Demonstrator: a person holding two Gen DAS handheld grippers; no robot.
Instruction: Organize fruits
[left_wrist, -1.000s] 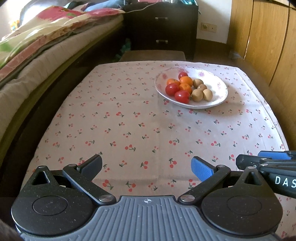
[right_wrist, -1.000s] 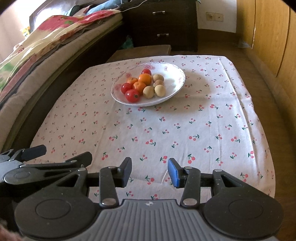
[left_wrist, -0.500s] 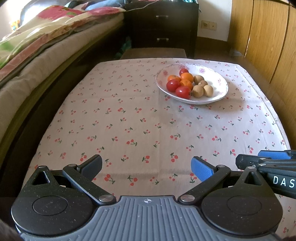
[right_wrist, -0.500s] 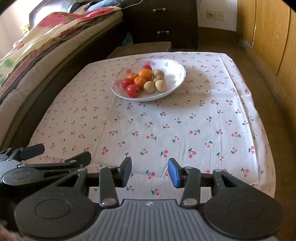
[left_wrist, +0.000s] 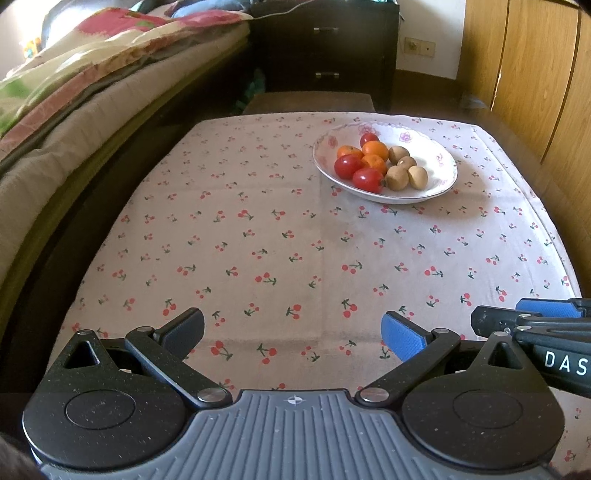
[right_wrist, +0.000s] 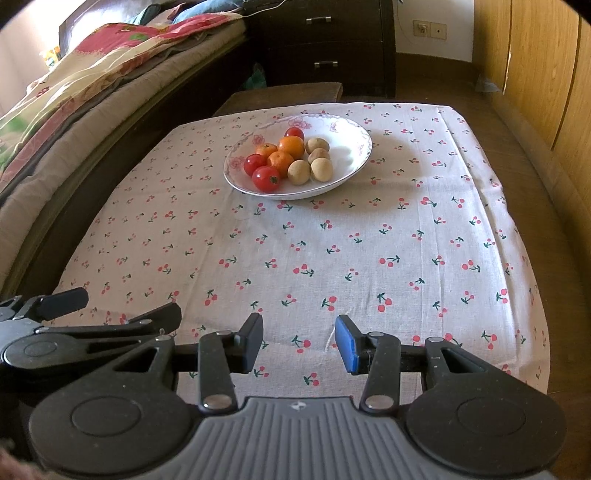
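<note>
Room: bedroom, with a bed (left_wrist: 74, 110) along the left of both frames, a dark dresser (left_wrist: 325, 48) at the top and wooden doors (left_wrist: 535, 74) on the right.
Bench: low, covered with a cherry-print cloth (left_wrist: 277, 240); nothing but the bowl stands on it.
Bowl: white with flowers on the rim (right_wrist: 354, 133), in the upper middle of the right wrist frame and the upper right of the left wrist frame (left_wrist: 443, 158).
Fruits: all lie inside the bowl, in sorts. Tomatoes (right_wrist: 265, 178) are at its left and far edge, oranges (right_wrist: 291, 146) in the middle, brown fruits (right_wrist: 321, 169) to the right, each sort touching the next.
Left gripper (left_wrist: 291, 332): fingers stand wide apart and hold nothing, low over the near edge of the bench.
Right gripper (right_wrist: 299, 341): fingers parted with a narrower gap, also holding nothing; it shows at the right edge of the left wrist frame.
Key relation: the bowl is well ahead of both grippers. From the right fingers it lies nearly straight ahead, slightly to the left; from the left fingers it lies ahead and clearly to the right. I judge the right gripper has the more direct line.
Long axis: the fruits are round, so there is no preferred direction of grasp.
Stage: the picture fits fruits that are already sorted, and equally a bowl that waits for emptying; I cannot decide which.
</note>
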